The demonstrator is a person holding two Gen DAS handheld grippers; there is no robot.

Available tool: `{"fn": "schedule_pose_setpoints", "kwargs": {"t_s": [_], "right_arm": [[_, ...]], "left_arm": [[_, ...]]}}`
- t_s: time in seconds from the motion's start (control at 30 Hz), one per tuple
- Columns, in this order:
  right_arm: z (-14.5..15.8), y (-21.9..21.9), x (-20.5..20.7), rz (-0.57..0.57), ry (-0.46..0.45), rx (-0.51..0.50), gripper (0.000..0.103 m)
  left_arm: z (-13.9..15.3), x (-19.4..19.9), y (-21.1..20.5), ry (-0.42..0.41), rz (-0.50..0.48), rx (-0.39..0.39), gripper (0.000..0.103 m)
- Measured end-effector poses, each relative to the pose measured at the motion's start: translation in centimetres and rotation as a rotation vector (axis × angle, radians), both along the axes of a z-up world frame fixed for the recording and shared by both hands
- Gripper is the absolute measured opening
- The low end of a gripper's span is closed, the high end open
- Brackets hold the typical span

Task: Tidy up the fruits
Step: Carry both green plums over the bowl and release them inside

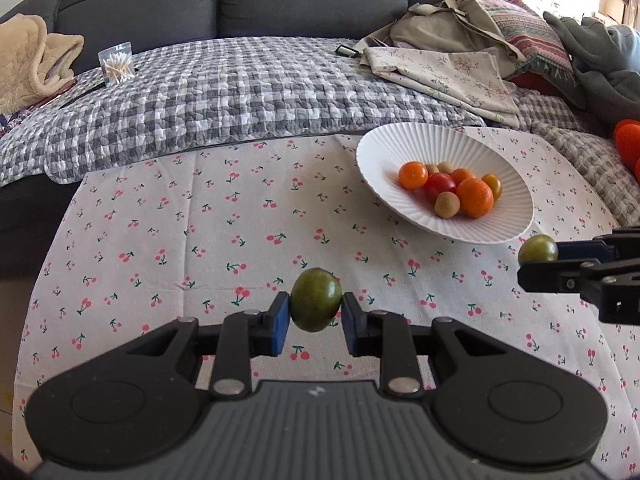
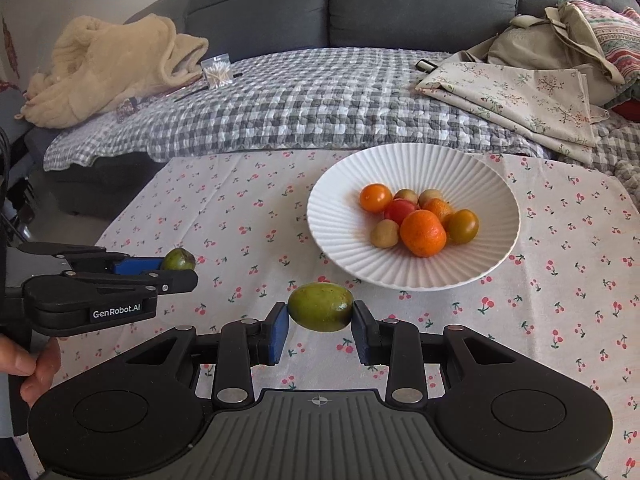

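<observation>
My left gripper (image 1: pixel 316 314) is shut on a green tomato (image 1: pixel 316 300) and holds it above the cherry-print tablecloth (image 1: pixel 180 220). My right gripper (image 2: pixel 320 320) is shut on another green tomato (image 2: pixel 321 307). A white ribbed plate (image 1: pixel 380 152) holds several orange, red and greenish small fruits (image 1: pixel 474 197). The plate (image 2: pixel 340 208) lies ahead and right of both grippers. In the left wrist view the right gripper (image 1: pixel 536 260) comes in from the right with its tomato (image 1: pixel 538 249). In the right wrist view the left gripper (image 2: pixel 180 268) shows at left with its tomato (image 2: pixel 180 259).
Behind the table stands a grey sofa (image 2: pixel 400 0) with a checked quilt (image 2: pixel 300 104). A beige blanket (image 2: pixel 108 64), a bag of cotton swabs (image 2: pixel 217 72), folded floral cloths (image 2: pixel 520 96) and bags (image 1: pixel 452 20) lie on it.
</observation>
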State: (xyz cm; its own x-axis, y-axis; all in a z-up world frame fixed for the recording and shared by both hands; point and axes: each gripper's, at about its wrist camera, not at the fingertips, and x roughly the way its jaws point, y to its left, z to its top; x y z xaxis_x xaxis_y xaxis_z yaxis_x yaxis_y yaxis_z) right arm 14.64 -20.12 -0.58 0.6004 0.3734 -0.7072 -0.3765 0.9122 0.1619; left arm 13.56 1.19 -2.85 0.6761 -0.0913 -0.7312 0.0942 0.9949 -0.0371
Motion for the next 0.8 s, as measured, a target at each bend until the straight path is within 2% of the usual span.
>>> {"fn": "schedule_pose_setpoints", "kwargs": {"t_s": [0.2,0.37,0.6,0.8], "right_arm": [[1.7,-2.8,0.9,-0.057,-0.029,0.052,0.033],[2.6,-5.8,2.1,-0.132,-0.04,0.085,0.033],[1.8,-8.1,4.2,-0.217,-0.027,0.097,0.033],[0.4,-8.0,6.0,-0.234,-0.008,0.086,0.033]], "left_arm": [[0.9,0.6,-1.1,-0.024,-0.016,-0.019,0.026],[1.4,1.5,-3.0,-0.049,-0.054,-0.004,0.026],[1.5,3.6,-6.2,-0.093,-0.137,0.017,0.026],[0.8,6.1,-8.6,-0.094,-0.186,0.016,0.026]]}}
